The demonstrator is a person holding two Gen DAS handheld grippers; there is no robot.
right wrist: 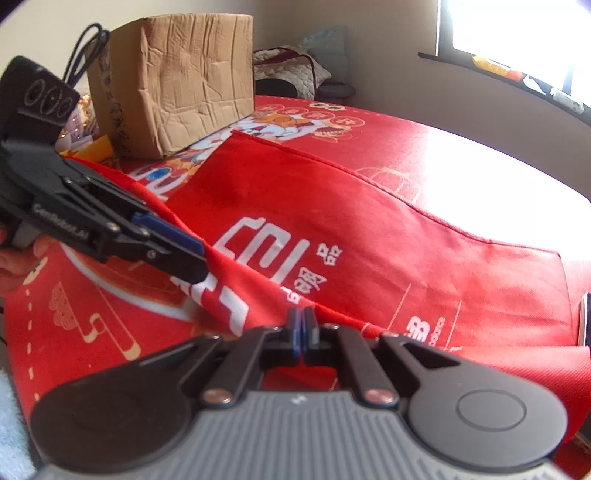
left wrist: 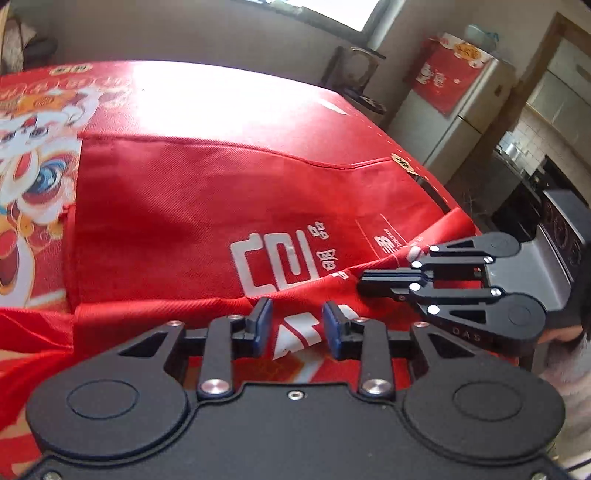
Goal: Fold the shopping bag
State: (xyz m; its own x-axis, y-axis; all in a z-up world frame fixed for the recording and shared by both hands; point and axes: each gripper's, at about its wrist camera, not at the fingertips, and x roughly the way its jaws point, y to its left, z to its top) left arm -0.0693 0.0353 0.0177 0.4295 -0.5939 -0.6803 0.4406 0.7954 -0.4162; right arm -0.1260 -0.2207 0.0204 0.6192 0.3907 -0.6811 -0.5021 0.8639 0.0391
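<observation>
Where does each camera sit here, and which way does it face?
Left wrist: on the left tongs, looking down along them across the red bag on the tablecloth toward a fridge; its pads stand apart astride the bag's raised edge.
Right wrist: on the right tongs, shut on the bag's edge, facing a cardboard box and window; fingers hold the left tongs.
Shared: the bag, the tablecloth, and each view shows the other tongs.
</observation>
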